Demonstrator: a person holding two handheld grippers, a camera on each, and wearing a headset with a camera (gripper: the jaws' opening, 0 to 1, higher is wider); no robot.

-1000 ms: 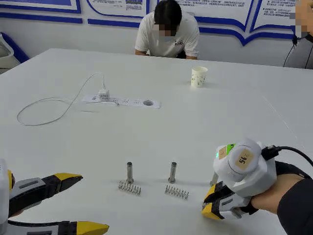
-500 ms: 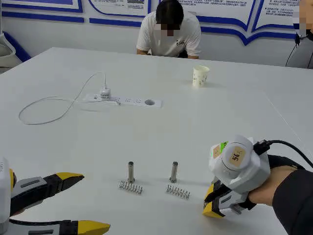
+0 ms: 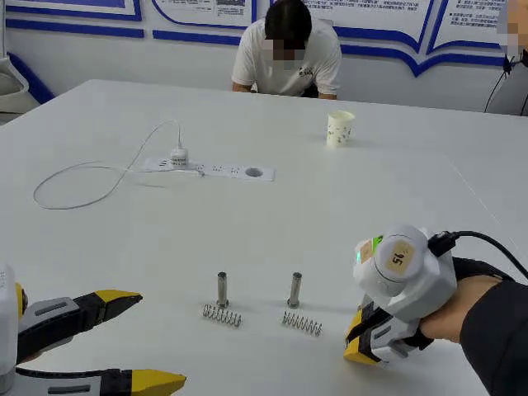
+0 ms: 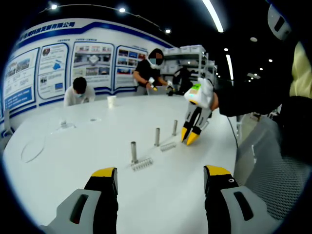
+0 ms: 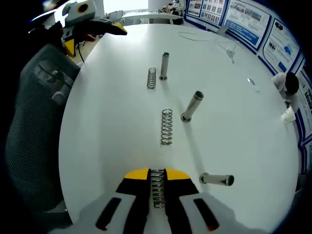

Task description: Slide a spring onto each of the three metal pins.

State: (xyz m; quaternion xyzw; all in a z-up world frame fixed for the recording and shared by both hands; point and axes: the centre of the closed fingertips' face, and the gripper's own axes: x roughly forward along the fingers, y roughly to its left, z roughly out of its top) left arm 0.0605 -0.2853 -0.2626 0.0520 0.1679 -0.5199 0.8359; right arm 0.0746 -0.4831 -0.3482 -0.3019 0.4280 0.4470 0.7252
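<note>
Left gripper (image 3: 157, 340) hovers low and level, fingers spread wide apart. Right gripper (image 5: 157, 173) is angled steeply downward, fingers pinched tight on a spring (image 5: 157, 190).

1. Three slim metal pins stood upright in a row on the surface (image 3: 247, 231): left pin (image 3: 222, 289), middle pin (image 3: 295, 289), end pin (image 5: 217, 180).
2. The first spring (image 3: 222, 314) was laid flat before the left pin, and the second spring (image 3: 301, 322) before the middle pin.
3. The third spring (image 5: 157, 189) was pinched between the fingers (image 5: 136, 176) of the right gripper (image 5: 157, 175).

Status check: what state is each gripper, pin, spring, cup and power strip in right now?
Left yellow-tipped gripper: open, empty.
Right yellow-tipped gripper: shut on small steel coil spring.
Three grey metal pins: upright, all bare.
Two loose steel coil springs: lying flat on white table.
White paper cup: upright.
White power strip: one charger plugged in.
</note>
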